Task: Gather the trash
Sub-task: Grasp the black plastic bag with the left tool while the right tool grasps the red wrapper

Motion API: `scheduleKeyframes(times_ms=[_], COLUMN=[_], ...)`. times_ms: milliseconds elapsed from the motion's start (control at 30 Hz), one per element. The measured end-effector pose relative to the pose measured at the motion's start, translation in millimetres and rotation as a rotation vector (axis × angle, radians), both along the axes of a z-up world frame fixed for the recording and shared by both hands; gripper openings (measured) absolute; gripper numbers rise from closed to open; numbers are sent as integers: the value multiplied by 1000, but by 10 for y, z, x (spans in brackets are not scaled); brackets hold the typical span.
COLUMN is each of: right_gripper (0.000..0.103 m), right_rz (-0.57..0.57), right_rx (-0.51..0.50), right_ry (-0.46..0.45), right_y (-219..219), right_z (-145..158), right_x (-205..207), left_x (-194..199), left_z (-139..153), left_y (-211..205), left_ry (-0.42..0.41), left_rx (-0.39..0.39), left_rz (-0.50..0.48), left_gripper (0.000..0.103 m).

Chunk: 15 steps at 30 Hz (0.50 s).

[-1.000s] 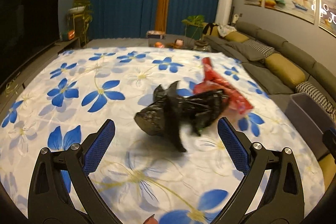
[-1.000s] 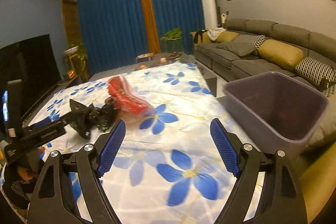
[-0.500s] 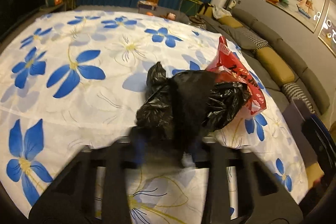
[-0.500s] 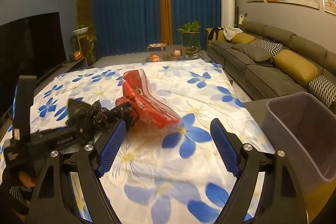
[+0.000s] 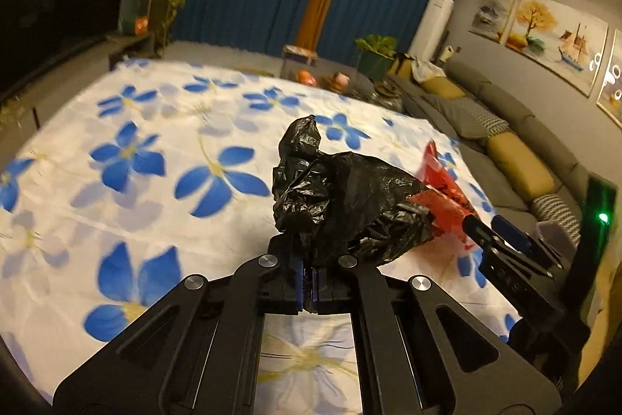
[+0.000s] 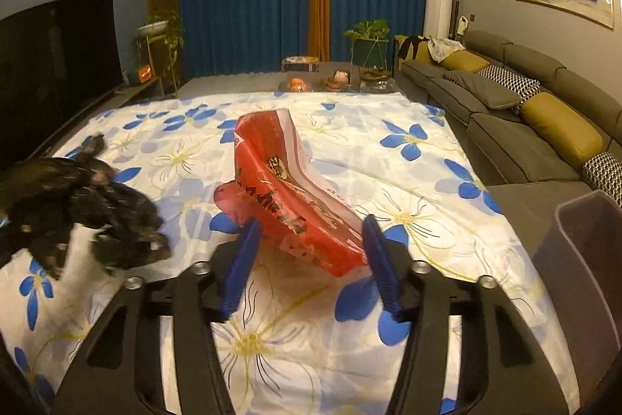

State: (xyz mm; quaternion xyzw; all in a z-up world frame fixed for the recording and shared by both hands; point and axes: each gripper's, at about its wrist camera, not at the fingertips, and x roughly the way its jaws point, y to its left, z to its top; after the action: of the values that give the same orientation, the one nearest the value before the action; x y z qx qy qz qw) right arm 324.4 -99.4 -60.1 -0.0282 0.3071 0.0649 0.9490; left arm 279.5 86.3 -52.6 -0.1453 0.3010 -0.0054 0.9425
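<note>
Where its blue-padded jaws were gaping a second ago, the left gripper (image 5: 310, 273) is now pinching the crumpled black plastic bag (image 5: 346, 205), lifting it above the blue-flowered white cloth (image 5: 128, 189). The right gripper (image 6: 309, 259) is narrowing, unclamped, around the red foil wrapper (image 6: 287, 193), lying lengthwise away from the camera near the grey plastic bin (image 6: 583, 259).

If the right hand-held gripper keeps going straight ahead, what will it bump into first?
Most likely the red wrapper. The right hand-held gripper is open, and the wrapper's near end already lies between its fingers on the flowered cloth.
</note>
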Motion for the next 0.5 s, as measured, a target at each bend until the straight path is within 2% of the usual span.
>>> scheduleKeyframes(times_ms=[67,133,300,500], right_gripper=[40,26,7,4], right_rz=[0,3,11,6], right_rx=[-5,-13,-28,-27], right_ry=[16,23,22,-13], right_y=[38,57,89,50], right_z=[-34,-49,-68,-4], right_x=[71,96,89,-60], left_x=[-9,-6,-10,-31], left_z=[20,32,16,33], left_y=[14,-5,-40,-61], left_ry=[-5,-11,-9,-23], left_rx=[-7,1,3,8], left_rz=[-5,-10,-24,-34], left_gripper=[1,1,1,1])
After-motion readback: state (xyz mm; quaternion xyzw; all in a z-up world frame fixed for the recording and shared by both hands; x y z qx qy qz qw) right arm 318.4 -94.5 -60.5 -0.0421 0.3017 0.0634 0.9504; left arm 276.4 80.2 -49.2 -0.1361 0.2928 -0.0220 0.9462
